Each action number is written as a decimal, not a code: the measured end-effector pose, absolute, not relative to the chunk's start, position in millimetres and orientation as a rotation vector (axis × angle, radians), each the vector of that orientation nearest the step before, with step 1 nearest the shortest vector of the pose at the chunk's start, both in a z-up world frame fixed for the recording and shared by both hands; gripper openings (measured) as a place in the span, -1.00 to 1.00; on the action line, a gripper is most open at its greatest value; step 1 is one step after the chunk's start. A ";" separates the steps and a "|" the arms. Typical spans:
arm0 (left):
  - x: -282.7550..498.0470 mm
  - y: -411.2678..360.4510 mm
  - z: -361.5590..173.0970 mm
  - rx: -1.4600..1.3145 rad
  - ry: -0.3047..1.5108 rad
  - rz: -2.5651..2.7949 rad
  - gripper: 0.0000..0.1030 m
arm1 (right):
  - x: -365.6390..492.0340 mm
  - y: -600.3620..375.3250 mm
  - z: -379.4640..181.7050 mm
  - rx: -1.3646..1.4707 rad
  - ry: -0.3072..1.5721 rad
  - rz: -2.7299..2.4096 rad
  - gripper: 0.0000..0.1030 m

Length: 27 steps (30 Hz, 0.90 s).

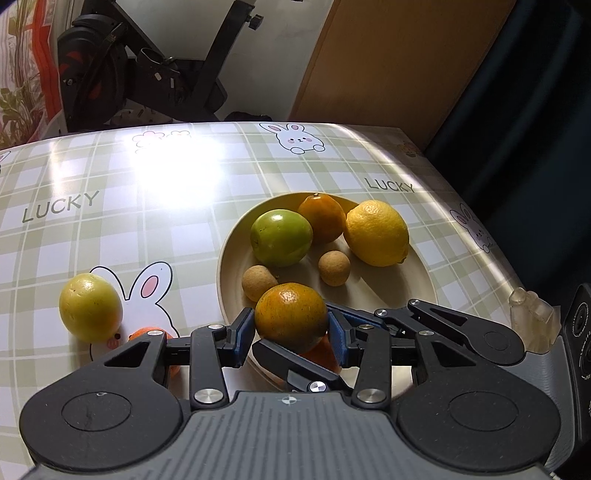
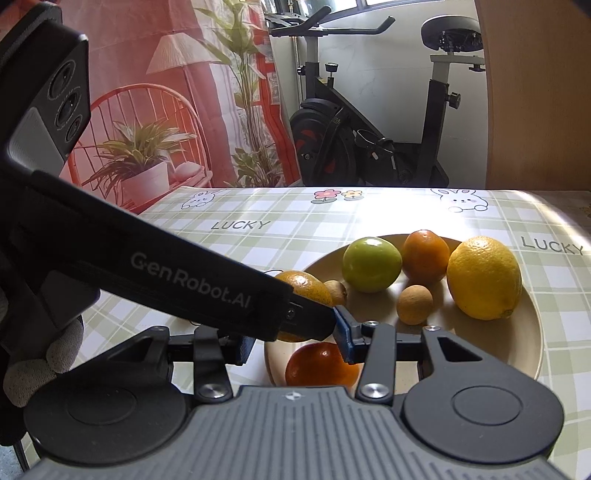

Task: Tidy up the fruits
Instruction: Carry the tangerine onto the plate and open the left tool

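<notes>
Left wrist: my left gripper (image 1: 291, 330) pinches an orange (image 1: 291, 316) over the plate (image 1: 413, 291) near rim; my right gripper (image 2: 295, 347) pinches a second orange (image 2: 321, 365) there. Placing step; next, lower, release into gaps.

Behind the table (image 2: 258, 236), a black exercise bike (image 2: 373, 140), saddle (image 2: 451, 33) up at right, handlebars (image 2: 332, 29) to the left. Left of it, a red printed curtain (image 2: 155, 103) with lamp, chair and potted plants on it. At far right, a wooden panel (image 1: 399, 62). Over the table, a green checked cloth (image 1: 177, 221) with rabbits (image 1: 297, 138), flowers (image 2: 336, 195) and the word LUCKY (image 1: 61, 206). Strong glare across the middle of the cloth.
</notes>
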<state>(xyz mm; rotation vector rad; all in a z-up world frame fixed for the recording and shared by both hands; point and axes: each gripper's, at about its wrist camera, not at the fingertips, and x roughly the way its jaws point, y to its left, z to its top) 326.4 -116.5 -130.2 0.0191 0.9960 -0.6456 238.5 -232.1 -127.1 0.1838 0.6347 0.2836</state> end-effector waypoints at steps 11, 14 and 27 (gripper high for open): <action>331.3 -122.0 -139.3 0.024 1.008 -0.621 -0.11 | 246.1 -236.9 -135.2 0.204 0.675 0.261 -0.09; 331.5 -118.8 -136.5 0.012 1.005 -0.616 -0.11 | 245.5 -236.6 -134.2 0.195 0.670 0.258 -0.07; 312.3 -99.7 -110.1 -0.022 0.899 -0.598 -0.02 | 235.7 -234.0 -123.9 0.176 0.635 0.228 -0.06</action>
